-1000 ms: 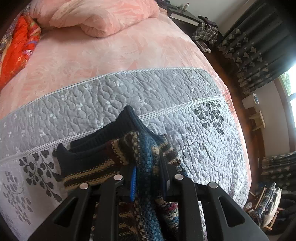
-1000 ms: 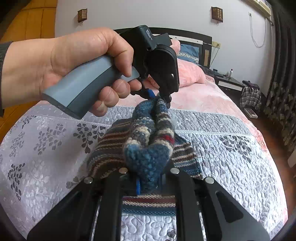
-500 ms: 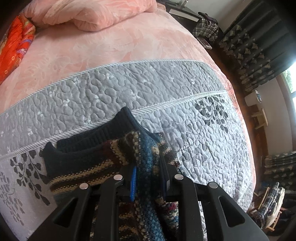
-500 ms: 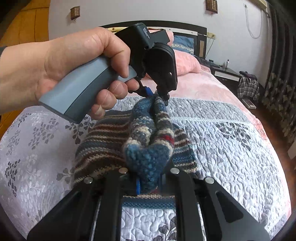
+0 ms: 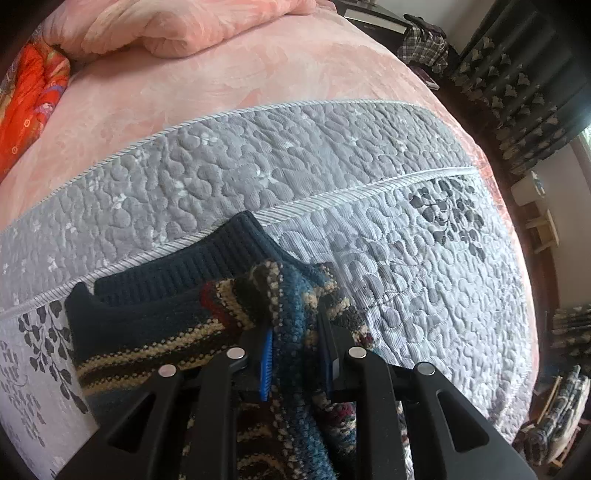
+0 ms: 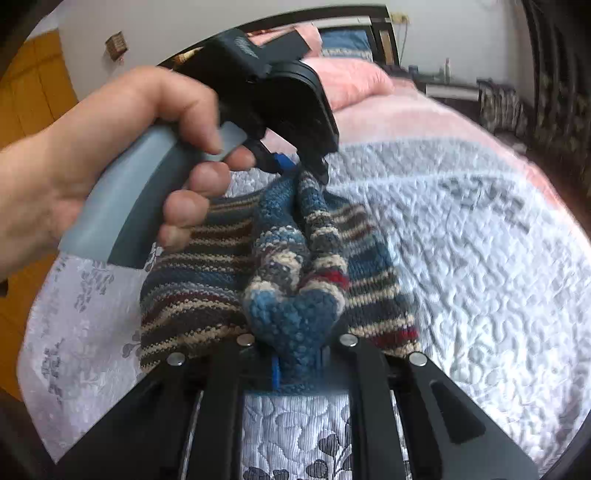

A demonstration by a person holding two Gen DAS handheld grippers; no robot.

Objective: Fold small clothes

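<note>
A small striped knitted sweater [image 6: 207,269] in blue, cream and dark red lies on the grey quilted bedspread [image 6: 480,277]. Its dark navy ribbed collar [image 5: 192,273] shows in the left wrist view. My left gripper [image 5: 295,347] is shut on a bunched fold of the knit near the collar. The right wrist view shows that left gripper [image 6: 303,168] from outside, held by a hand [image 6: 122,155], pinching the far end of a raised ridge. My right gripper [image 6: 299,354] is shut on the near end of the same ridge.
A pink blanket [image 5: 221,85] and a folded pink duvet [image 5: 177,26] cover the far half of the bed. An orange-red cloth [image 5: 26,99] lies at the far left. Dark curtains [image 5: 517,81], a nightstand [image 6: 450,88] and plaid clothes [image 5: 424,40] stand beyond the bed's right side.
Both grippers have kept their grip and carried the fold of the sweater to the left, towards the hand side; the right wrist view has tilted and blurred with the motion.
</note>
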